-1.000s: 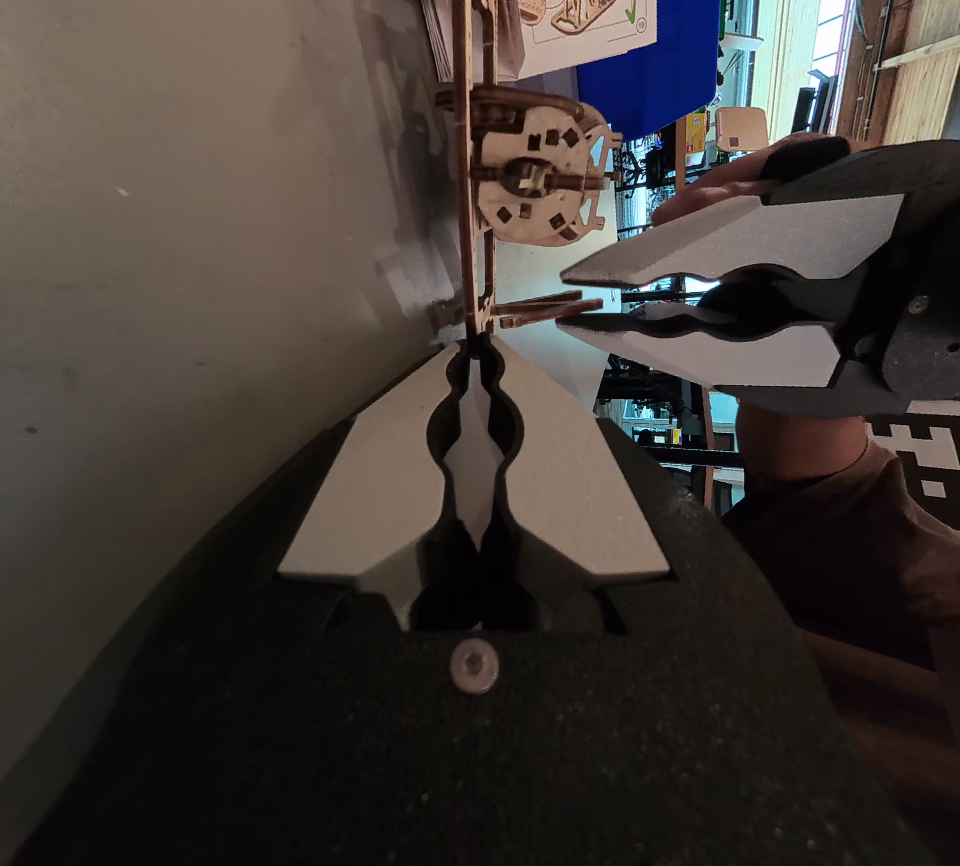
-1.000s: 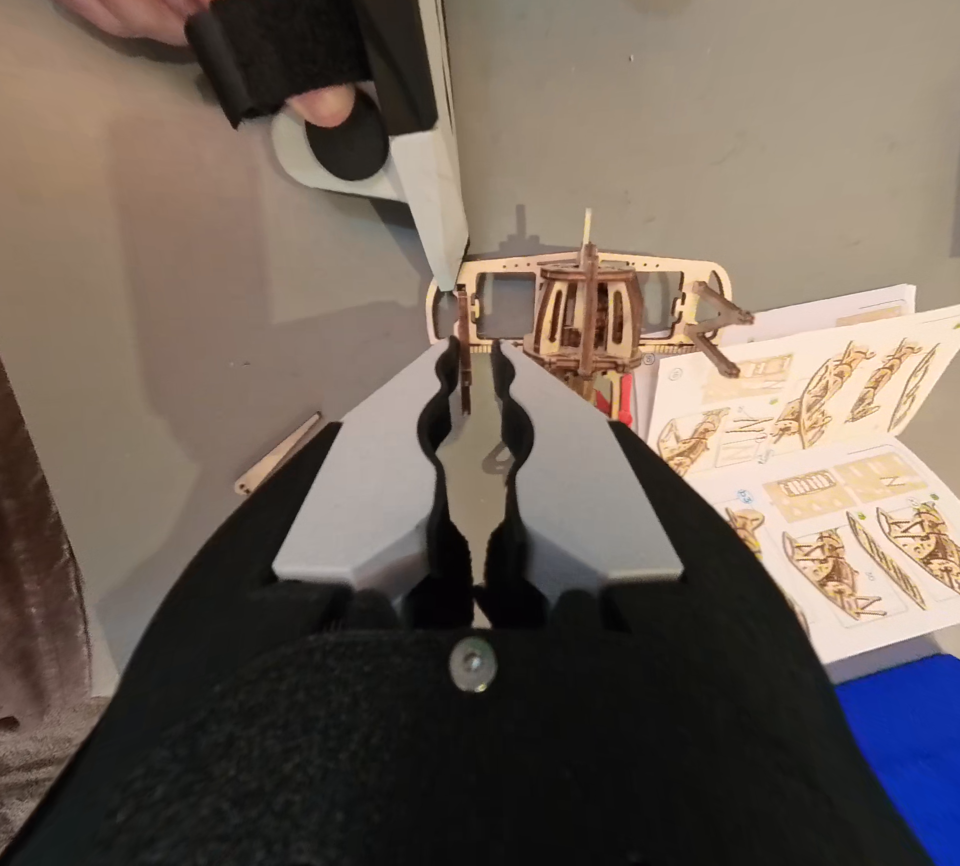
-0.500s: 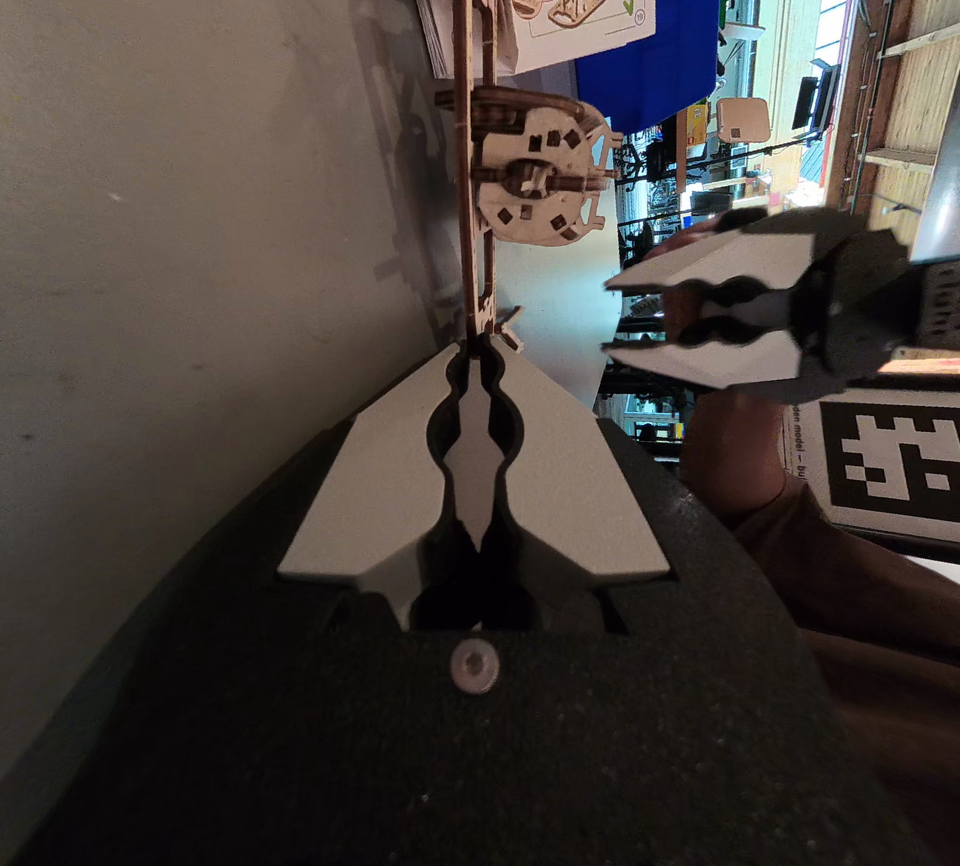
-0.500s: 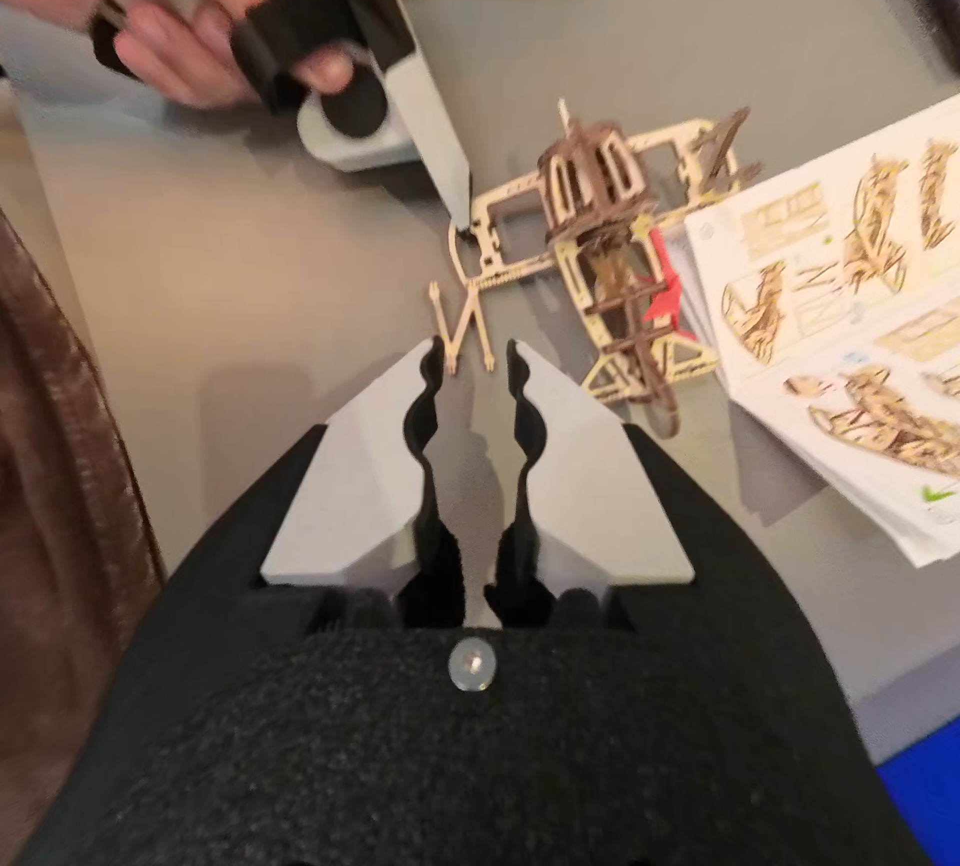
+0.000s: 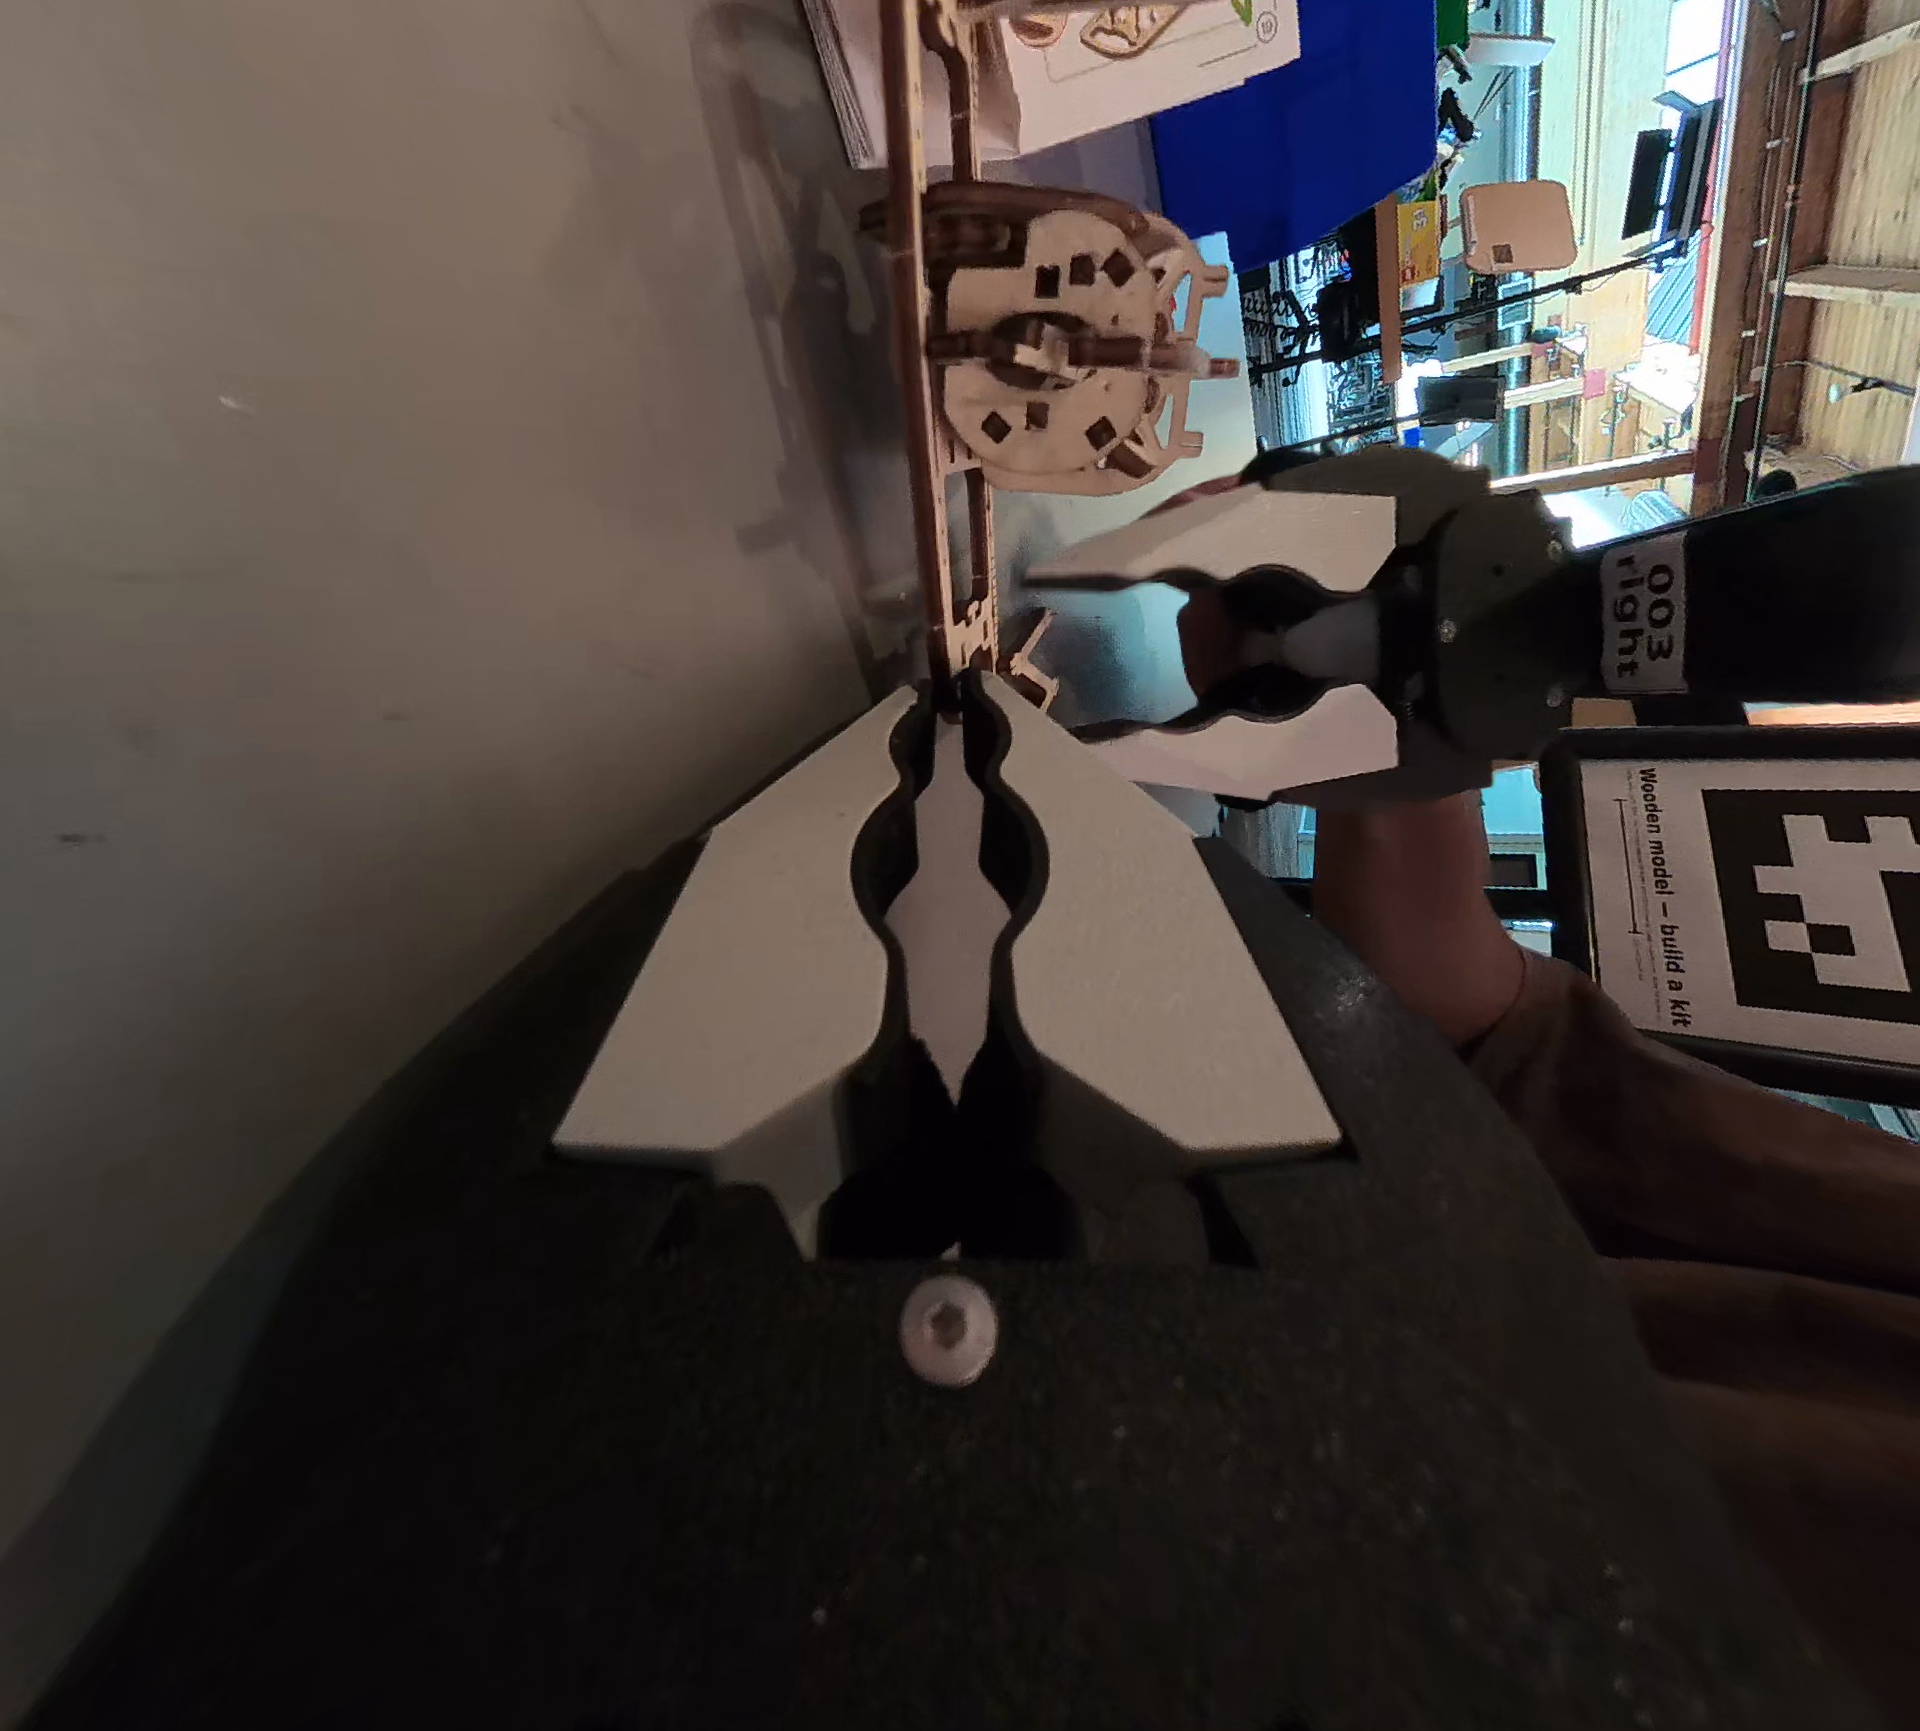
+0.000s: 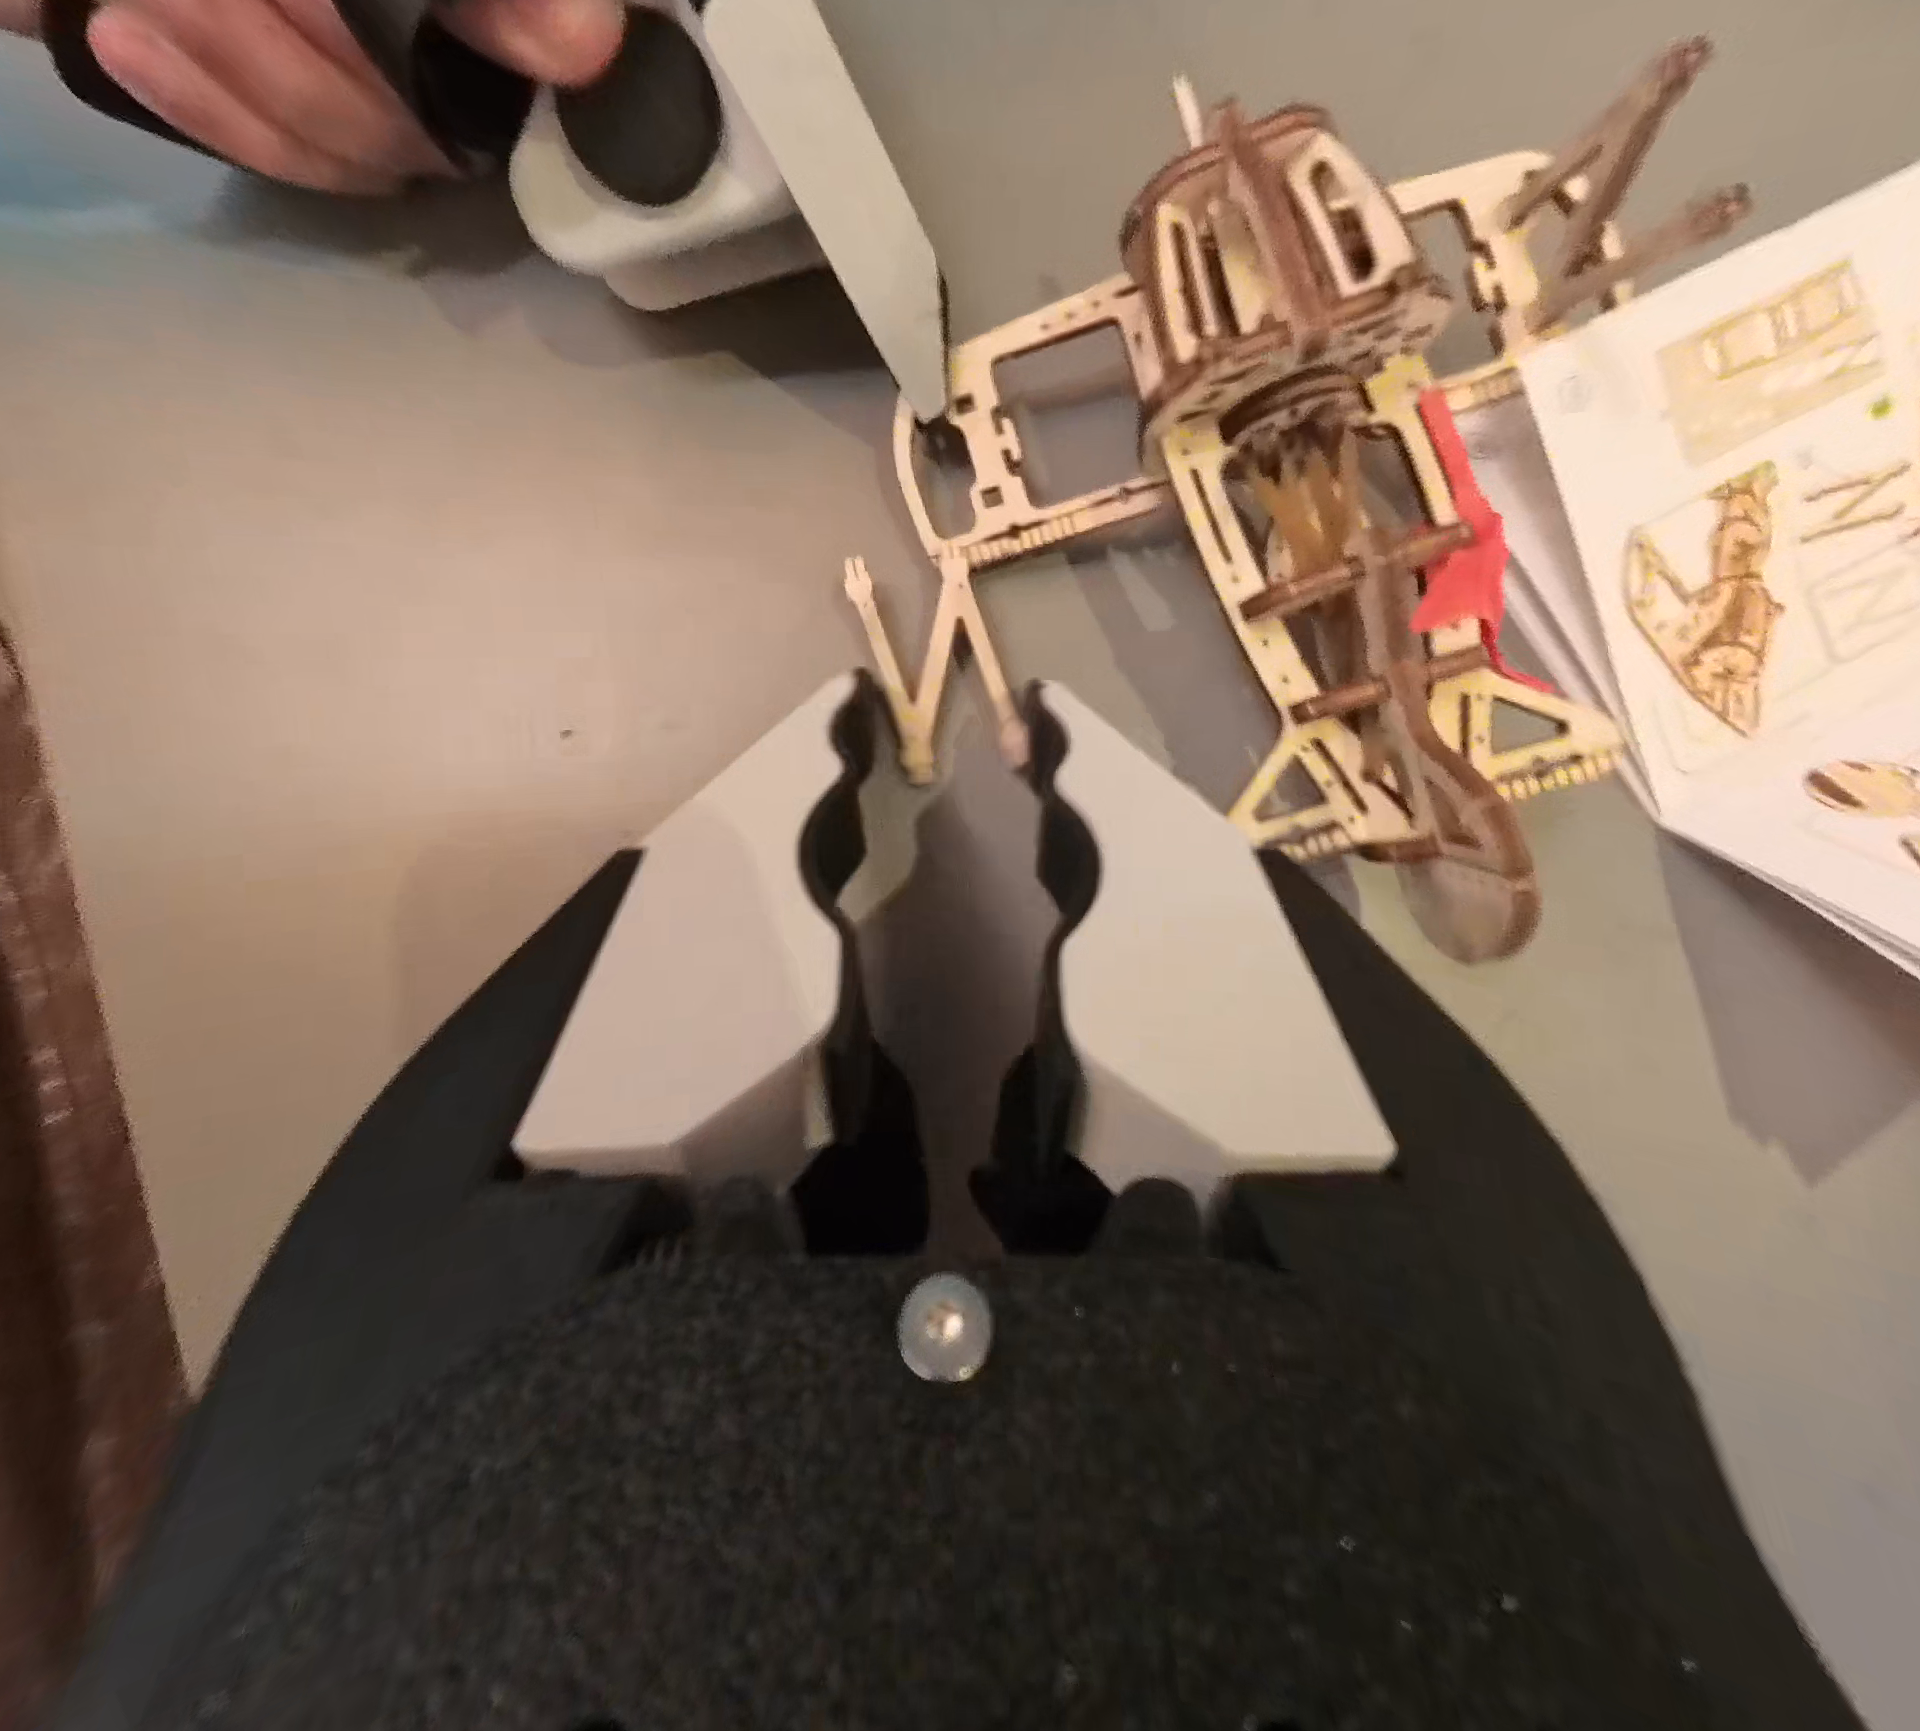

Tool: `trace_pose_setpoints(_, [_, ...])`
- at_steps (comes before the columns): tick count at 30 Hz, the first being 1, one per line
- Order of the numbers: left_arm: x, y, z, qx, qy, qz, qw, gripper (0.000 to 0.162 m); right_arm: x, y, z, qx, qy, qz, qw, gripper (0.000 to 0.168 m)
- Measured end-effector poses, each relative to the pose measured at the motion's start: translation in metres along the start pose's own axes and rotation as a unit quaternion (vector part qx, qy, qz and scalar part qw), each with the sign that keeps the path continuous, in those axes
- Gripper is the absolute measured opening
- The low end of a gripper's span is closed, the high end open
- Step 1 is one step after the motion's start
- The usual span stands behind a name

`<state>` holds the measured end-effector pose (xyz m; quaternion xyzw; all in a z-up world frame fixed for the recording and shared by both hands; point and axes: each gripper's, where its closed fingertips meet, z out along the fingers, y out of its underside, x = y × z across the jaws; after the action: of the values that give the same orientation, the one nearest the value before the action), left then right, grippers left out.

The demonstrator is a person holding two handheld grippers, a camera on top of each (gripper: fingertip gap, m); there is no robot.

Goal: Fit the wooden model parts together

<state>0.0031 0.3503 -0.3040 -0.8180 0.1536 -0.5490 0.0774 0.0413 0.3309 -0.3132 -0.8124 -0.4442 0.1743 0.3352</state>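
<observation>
Left claw (image 5: pixel 954 694) pinches wooden model (image 5: pixel 940 434) (edge-on) — right claw (image 5: pixel 1081 653) near.

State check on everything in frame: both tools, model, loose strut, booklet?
left tool: shut on the wooden model's wing frame end
right tool: open, above the zigzag strut
wooden model: partly built, on table
zigzag strut: loose, flat on table
instruction booklet: open

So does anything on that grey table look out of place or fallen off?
One thing: a thin, pale N-shaped wooden strut lies flat and loose on the grey table, beside the wing frame of the wooden plane model. A matching strut at the other wing end stands upright.
</observation>
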Motion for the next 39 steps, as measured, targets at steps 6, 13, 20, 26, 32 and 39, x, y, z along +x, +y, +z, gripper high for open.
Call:
trace_pose_setpoints(6, [0.0,-0.002,0.0,0.003,0.007,-0.007,1.0,0.002,0.002,-0.002,-0.008,-0.05,0.008,-0.046,0.998,0.021])
trace_pose_setpoints(13, [0.007,0.006,0.001,-0.039,0.046,-0.025,0.998,0.001,0.009,-0.034,-0.016,-0.196,0.038,-0.355,0.913,0.021])
trace_pose_setpoints(20, [0.004,0.004,-0.008,-0.061,0.061,-0.03,0.996,0.001,-0.013,-0.017,-0.012,-0.336,-0.138,-0.357,0.861,0.021])
trace_pose_setpoints(26, [0.0,0.005,-0.014,-0.057,0.05,-0.025,0.997,0.0,-0.036,-0.02,-0.013,-0.218,-0.154,-0.318,0.91,0.023])
trace_pose_setpoints(32, [-0.003,0.005,-0.016,-0.052,0.038,-0.024,0.998,0.001,-0.018,-0.02,-0.038,-0.079,-0.051,0.042,0.995,0.037])
trace_pose_setpoints(39, [-0.005,0.005,-0.018,-0.048,0.028,-0.029,0.998,0.002,-0.03,-0.007,-0.014,-0.026,0.115,0.166,0.979,0.034])
